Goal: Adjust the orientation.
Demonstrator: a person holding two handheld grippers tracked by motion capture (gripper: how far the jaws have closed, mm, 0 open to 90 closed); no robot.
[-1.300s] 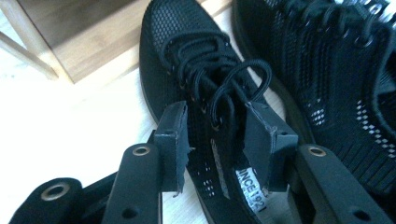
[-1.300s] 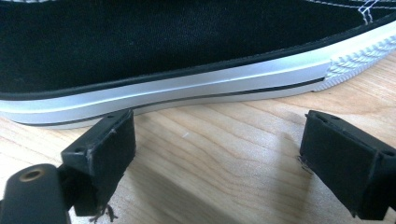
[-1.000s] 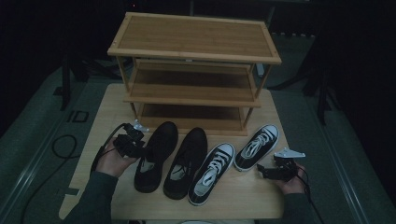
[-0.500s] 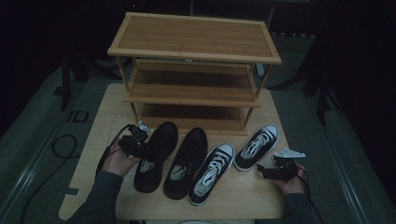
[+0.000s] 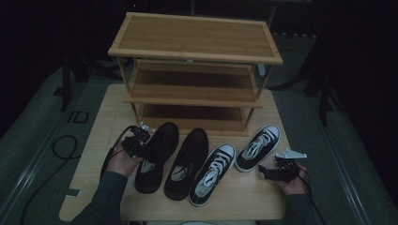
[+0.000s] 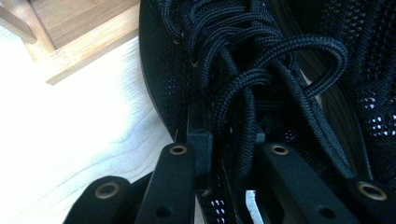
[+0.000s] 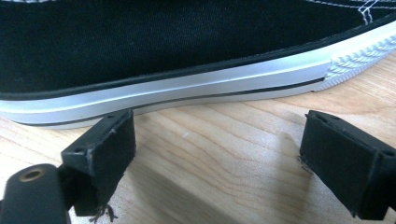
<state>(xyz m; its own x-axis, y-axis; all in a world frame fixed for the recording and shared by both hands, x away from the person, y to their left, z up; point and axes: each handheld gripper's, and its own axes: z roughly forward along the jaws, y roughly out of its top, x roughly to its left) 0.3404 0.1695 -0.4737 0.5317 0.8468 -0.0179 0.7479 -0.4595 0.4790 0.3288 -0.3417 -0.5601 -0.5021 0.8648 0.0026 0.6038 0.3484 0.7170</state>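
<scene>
Two black mesh shoes and two black-and-white sneakers lie in a row on the table, in front of a wooden shoe rack (image 5: 197,40). My left gripper (image 5: 146,146) is at the outer side of the left black shoe (image 5: 157,159). In the left gripper view its jaws have just been closing, and the gripper (image 6: 229,137) now pinches the black shoe (image 6: 177,84) at its side wall beside the laces. My right gripper (image 5: 263,171) rests on the table, open, just right of the right sneaker (image 5: 258,147). In the right gripper view the gripper (image 7: 219,154) holds nothing, with the sneaker's white sole (image 7: 187,88) just beyond.
The second black shoe (image 5: 187,161) and the left sneaker (image 5: 213,173) lie between my hands. The rack's bottom shelf (image 5: 192,115) stands just behind the shoes. A bare strip of table (image 5: 91,159) runs along the left. Cables trail off the left edge.
My left gripper has edged right against the black shoe and its jaws have narrowed onto the shoe's side. The right hand has kept still.
</scene>
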